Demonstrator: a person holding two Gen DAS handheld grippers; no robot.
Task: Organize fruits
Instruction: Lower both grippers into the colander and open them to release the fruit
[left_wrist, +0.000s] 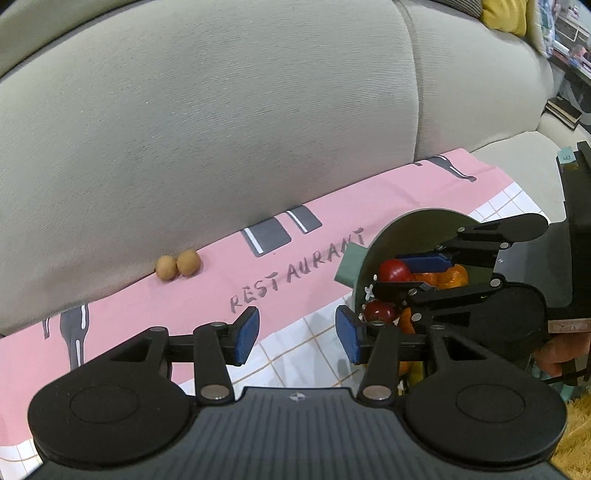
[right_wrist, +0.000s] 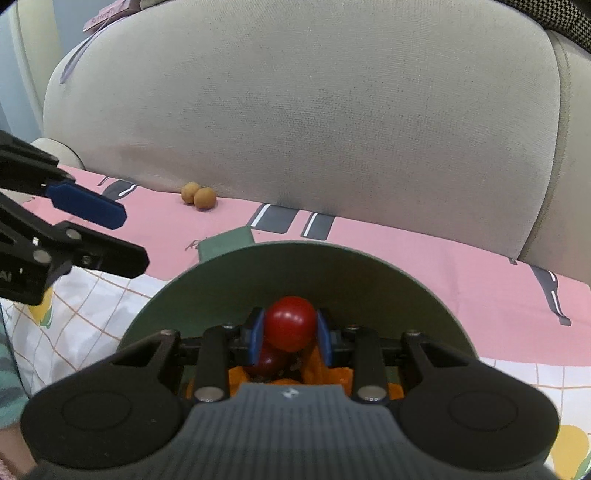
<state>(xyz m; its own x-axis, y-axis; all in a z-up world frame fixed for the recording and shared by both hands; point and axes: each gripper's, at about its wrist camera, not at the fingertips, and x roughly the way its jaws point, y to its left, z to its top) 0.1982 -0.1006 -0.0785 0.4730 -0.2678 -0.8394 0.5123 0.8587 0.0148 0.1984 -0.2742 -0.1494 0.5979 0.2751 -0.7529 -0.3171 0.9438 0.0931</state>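
Observation:
A dark green bowl (right_wrist: 332, 266) stands on the cloth and holds two red fruits and several orange ones (right_wrist: 325, 373). In the right wrist view my right gripper (right_wrist: 291, 336) is shut on the upper red fruit (right_wrist: 291, 323), just over the bowl. The second red fruit (right_wrist: 269, 360) lies below it. The left wrist view shows that gripper (left_wrist: 402, 275) reaching into the bowl (left_wrist: 417, 225) from the right. My left gripper (left_wrist: 298, 336) stands open and empty, left of the bowl. Two small brown fruits (left_wrist: 178, 265) lie together against the sofa back.
A pink cloth (left_wrist: 221, 280) lettered RESTAURANT and a white checked cloth (left_wrist: 295, 354) cover the sofa seat. The grey back cushion (left_wrist: 221, 129) rises right behind. A person's hand (left_wrist: 554, 354) holds the right gripper. A yellow rug (left_wrist: 576, 435) shows at the lower right.

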